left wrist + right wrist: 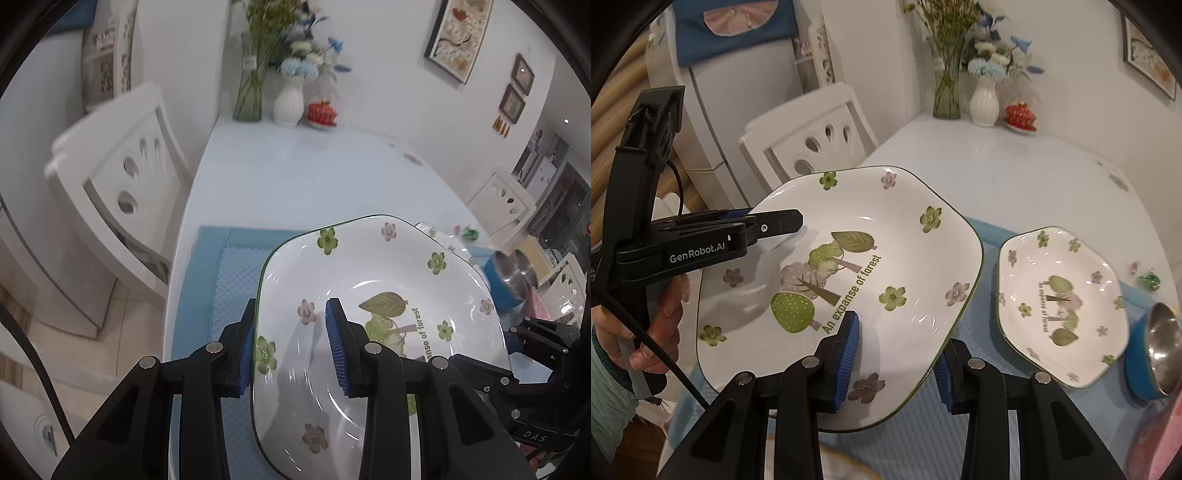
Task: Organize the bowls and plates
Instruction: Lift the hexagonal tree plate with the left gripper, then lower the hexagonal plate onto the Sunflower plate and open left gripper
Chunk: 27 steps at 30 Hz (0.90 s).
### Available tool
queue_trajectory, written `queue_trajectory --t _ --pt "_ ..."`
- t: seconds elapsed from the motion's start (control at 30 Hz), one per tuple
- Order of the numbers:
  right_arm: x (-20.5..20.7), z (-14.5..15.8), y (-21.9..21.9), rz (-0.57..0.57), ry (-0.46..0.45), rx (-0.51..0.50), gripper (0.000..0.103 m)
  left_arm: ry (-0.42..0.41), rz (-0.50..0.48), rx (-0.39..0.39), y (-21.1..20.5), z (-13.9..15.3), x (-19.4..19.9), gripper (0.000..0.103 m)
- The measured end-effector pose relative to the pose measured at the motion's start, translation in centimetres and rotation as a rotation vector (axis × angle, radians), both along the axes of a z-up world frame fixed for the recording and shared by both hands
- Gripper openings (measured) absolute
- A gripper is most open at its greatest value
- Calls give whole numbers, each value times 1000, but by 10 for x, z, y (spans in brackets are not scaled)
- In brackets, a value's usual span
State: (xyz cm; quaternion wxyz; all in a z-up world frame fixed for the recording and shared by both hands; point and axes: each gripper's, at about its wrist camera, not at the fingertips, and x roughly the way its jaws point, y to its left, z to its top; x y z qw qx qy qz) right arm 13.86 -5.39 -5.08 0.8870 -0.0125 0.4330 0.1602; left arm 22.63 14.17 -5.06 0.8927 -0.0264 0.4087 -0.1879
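The large plate [842,295] hung tilted above the blue mat [960,424] on the bench, its rim sitting between the jaws of both the left gripper [290,343] and right gripper [897,365], so uneven pull might slip it onto the small plate [1060,306]
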Motion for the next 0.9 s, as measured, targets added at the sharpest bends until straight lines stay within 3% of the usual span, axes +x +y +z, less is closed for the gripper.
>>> queue_trajectory --t 0.37,0.63,0.9 --pt "-83 57 -8 -27 -55 26 36 -90 -20 -11 -5 59 -78 31" --pt "-156 59 -15 -44 -20 25 36 -60 -35 0 -13 58 -140 32" --pt "-207 41 -20 -28 37 -1 36 4 -37 19 -17 37 -200 31"
